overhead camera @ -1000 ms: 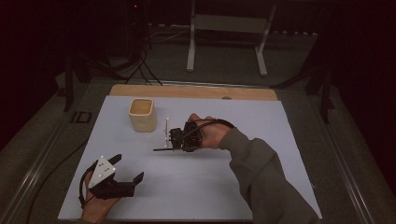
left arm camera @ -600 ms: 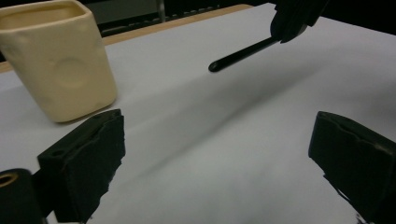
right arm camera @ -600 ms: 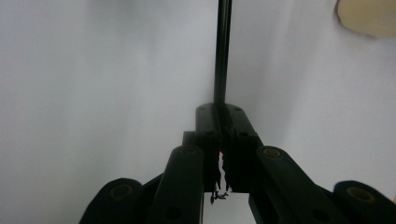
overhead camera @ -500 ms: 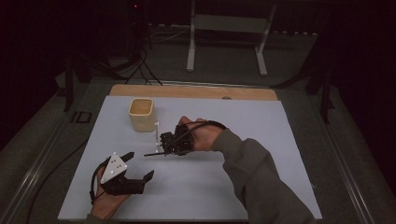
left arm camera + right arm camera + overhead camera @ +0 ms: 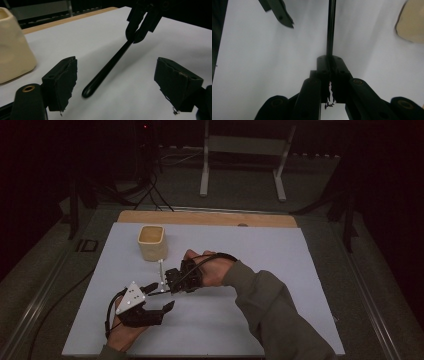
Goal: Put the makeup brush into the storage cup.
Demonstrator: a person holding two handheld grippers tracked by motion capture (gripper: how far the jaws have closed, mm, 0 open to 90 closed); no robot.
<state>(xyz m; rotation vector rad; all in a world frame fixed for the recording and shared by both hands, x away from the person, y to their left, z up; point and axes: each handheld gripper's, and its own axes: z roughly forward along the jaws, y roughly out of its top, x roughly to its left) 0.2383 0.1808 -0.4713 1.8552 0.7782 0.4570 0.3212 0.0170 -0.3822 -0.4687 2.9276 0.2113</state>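
Note:
My right gripper [image 5: 172, 281] is shut on a slim black rod [image 5: 159, 291] that juts left from its jaws, level above the mat. In the right gripper view the rod [image 5: 331, 25] runs straight out from my clamped right gripper [image 5: 329, 60]. My left gripper [image 5: 161, 296] is open with the rod's rounded end [image 5: 110, 65] between its pads, touching neither pad. Its jaws have just been closing. In its own view my left gripper [image 5: 125, 82] stands wide on either side of the rod. A thin white piece [image 5: 161, 272] stands beside the right gripper.
A cream cup [image 5: 152, 242] stands on the white mat [image 5: 280, 270] just behind the grippers, and sits at the left of the left gripper view as the cup [image 5: 12, 47]. A wooden strip [image 5: 210, 217] edges the mat's far side. A metal stand [image 5: 240, 165] is on the floor beyond.
The two hands have come together: the left gripper moved up and right, the right gripper moved down and left with the rod. The rod's free end now lies between the left jaws.

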